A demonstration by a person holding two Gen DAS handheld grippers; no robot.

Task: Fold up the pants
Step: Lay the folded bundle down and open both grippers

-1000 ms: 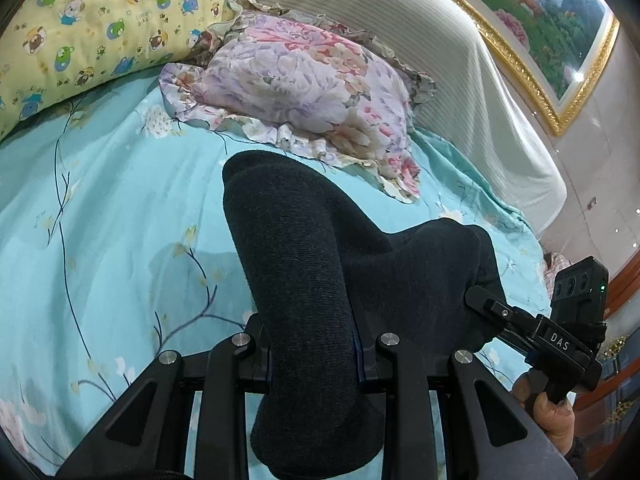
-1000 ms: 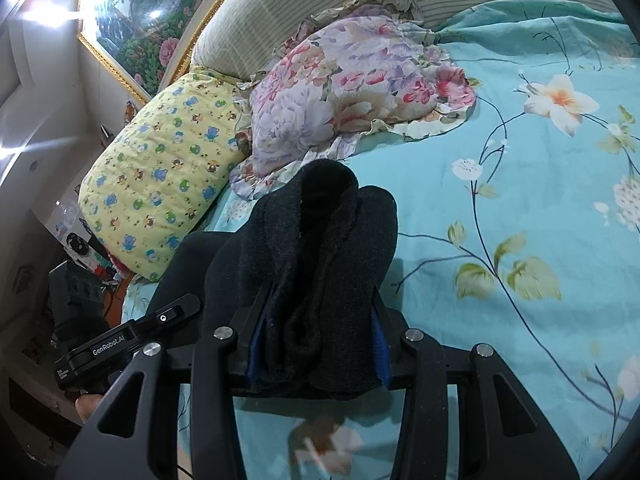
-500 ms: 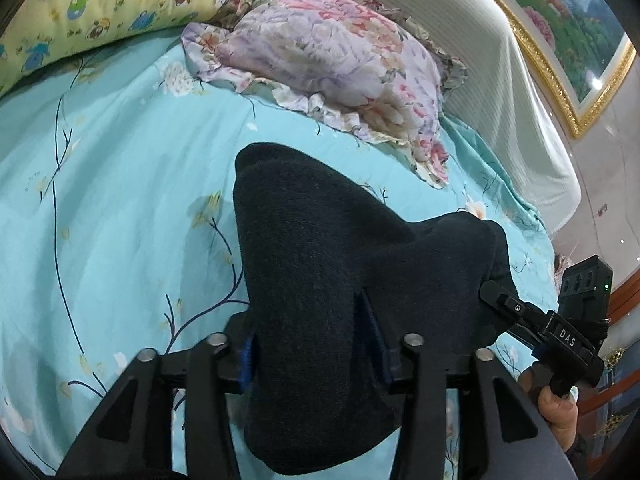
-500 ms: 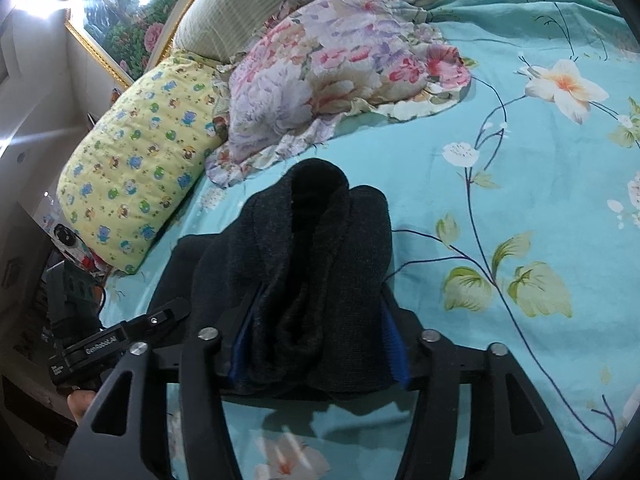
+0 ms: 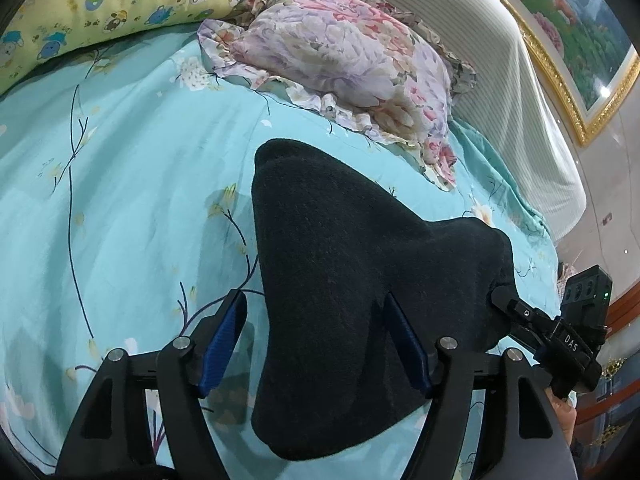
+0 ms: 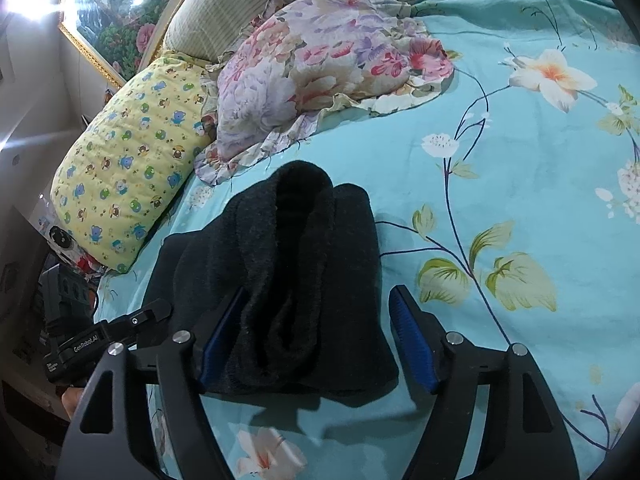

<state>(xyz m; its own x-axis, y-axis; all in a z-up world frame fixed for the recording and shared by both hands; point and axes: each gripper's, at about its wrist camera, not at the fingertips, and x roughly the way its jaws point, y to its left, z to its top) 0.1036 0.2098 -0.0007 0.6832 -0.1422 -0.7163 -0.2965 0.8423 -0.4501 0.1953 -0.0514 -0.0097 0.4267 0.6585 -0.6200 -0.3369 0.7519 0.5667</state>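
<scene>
I see the sheet [image 5: 120, 208] spread across the bed, two pillows at its far end. The pants [image 5: 344, 280] lie bunched on it, near me. My left gripper [image 5: 316, 344] and right gripper [image 6: 316, 340] have just been opening; both now stand released, the cloth lying loose between the jaws.

A home bedroom: a bed with a floral teal sheet [image 6: 500, 184], pillows [image 5: 344, 64] and a gilt-framed painting [image 5: 568, 36].
</scene>
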